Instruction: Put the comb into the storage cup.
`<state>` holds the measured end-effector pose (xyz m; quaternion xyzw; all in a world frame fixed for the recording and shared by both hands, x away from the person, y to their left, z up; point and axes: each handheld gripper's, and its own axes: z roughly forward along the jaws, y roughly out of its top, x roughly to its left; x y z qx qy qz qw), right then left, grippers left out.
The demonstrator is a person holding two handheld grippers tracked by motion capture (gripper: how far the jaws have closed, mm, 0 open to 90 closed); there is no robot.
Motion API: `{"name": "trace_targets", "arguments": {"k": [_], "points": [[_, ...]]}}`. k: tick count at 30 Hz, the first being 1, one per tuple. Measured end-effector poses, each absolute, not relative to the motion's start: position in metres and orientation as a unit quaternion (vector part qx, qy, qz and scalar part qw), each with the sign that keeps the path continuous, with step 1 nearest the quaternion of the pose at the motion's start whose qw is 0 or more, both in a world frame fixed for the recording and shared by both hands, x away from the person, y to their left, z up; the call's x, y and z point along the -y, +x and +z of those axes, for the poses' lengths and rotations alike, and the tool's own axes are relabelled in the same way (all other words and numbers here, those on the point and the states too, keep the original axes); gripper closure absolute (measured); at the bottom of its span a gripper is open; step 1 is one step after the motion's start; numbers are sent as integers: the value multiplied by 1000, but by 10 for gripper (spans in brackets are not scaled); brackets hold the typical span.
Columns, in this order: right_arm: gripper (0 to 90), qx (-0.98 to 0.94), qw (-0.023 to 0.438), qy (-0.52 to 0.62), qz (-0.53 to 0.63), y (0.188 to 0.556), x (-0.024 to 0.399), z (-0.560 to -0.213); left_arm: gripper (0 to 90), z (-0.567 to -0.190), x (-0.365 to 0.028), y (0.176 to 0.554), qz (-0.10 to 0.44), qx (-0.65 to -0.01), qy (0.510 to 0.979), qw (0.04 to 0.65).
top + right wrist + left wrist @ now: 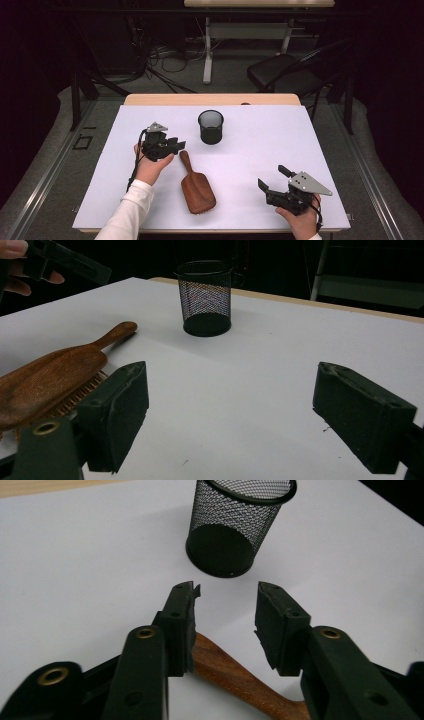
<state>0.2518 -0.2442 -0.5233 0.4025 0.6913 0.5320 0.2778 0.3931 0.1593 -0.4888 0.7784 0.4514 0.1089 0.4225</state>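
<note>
I've got the left gripper [176,145] over the end of the wooden hairbrush [197,187] handle, jaws apart, nothing clamped. In the left gripper view the handle [235,677] runs under and between the jaws, pads not pressing on it. Brush lies bristles down on the white table sheet [260,140], mid-front, handle pointing toward the black mesh cup [210,127], which stands just past the jaw tips. Right gripper [273,179] sits near the front right, jaws wide, empty, well apart from the brush.
</note>
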Motion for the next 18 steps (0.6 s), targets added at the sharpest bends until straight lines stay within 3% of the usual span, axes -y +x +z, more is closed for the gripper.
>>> {"name": "trace_targets", "arguments": {"k": [18], "points": [[144, -692, 275, 405, 531, 253, 244, -524, 795, -515, -139, 402, 108, -459, 808, 354]]}}
